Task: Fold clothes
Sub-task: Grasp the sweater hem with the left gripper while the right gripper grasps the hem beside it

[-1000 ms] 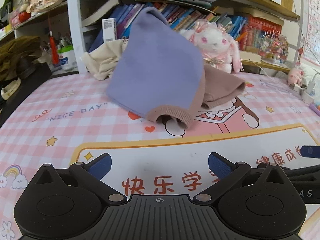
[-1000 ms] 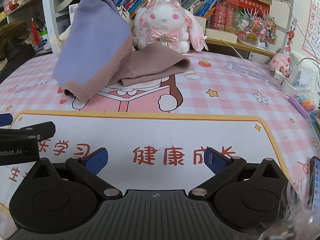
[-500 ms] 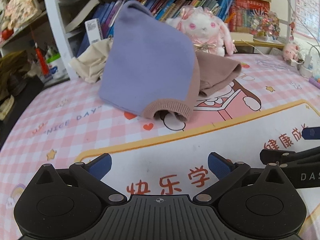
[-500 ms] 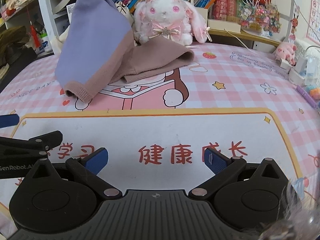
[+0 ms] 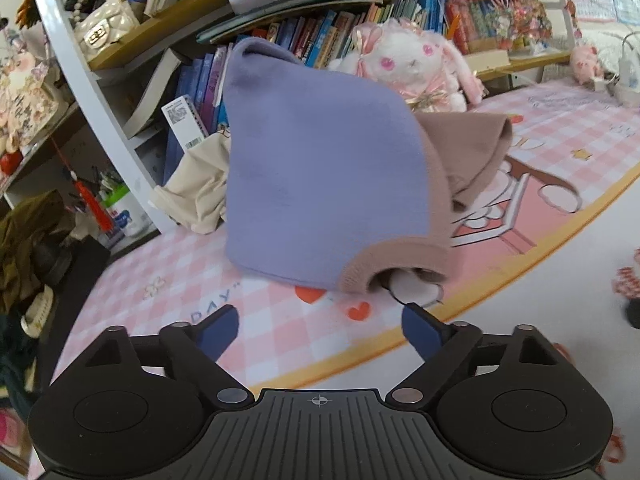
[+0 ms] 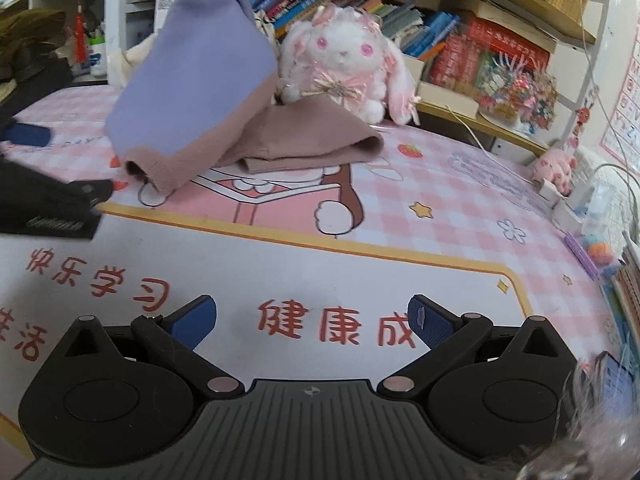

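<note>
Sweater, lilac with brown trim, heaped on the pink checked mat against the bookshelf. Left wrist view: left gripper jaws apart and closing, nothing between them; ribbed cuff just ahead, slightly right, sleeve running away toward the shelf. Right wrist view: right gripper jaws apart, empty; sweater well ahead to upper left, so the left is nearer; bare mat lies between; stuffed rabbit crowds the rear.

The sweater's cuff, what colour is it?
The cuff is dusty pinkish brown, unlike the sweater's purple panel. The left wrist view shows it best.
</note>
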Motion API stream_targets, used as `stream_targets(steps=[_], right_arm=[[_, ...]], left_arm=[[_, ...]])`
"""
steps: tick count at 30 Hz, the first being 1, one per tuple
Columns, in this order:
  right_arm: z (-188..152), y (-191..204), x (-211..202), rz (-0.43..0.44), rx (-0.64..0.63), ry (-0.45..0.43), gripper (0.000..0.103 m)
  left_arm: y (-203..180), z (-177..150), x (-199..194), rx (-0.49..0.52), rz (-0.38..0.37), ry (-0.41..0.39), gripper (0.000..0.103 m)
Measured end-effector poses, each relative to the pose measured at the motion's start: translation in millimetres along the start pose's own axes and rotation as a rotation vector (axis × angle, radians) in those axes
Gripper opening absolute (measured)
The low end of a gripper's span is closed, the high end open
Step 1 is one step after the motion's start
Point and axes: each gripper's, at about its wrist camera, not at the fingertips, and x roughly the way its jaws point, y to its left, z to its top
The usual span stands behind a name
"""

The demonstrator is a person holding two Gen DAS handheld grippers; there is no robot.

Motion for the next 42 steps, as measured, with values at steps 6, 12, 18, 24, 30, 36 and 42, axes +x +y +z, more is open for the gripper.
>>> stream_targets(steps=[6, 12, 18, 24, 30, 36, 42], right_arm=[[0.7, 4.7, -2.8, 0.042, -0.019, -0.013, 0.103], [-2.5, 5.8, -7.8, 0.060, -0.041, -0.016, 0.103], [-6.7, 0.3, -9.3, 0.074, -0.050, 0.000, 0.103], [-8.3, -7.1, -8.2, 0.139, -0.051, 0.027, 0.103], [-3.6, -14.6, -15.4, 0.192, -0.115, -0.048, 0.103], [4.0, -27.5, -24.9, 0.272, -0.187, -0.158, 0.083], [6.4, -34.4, -14.2, 0.283, -0.246, -0.179, 0.037]], left_arm=[[-17.1, 11.2, 28.0, 0.151, 0.025, -0.044, 0.079], [-22.5, 24.3, 52.1, 0.194, 0.019, -0.041, 0.061], [-18.0, 35.6, 40.9, 0.150, -0.068, -0.079, 0.007], [-8.4, 56.0, -23.1, 0.019, -0.199, -0.198, 0.004], [-18.2, 73.3, -100.9, -0.064, -0.338, -0.301, 0.003], [-18.0, 82.8, -135.1, -0.166, -0.380, -0.295, 0.003], [-34.9, 71.6, -146.2, -0.168, -0.336, -0.250, 0.003]])
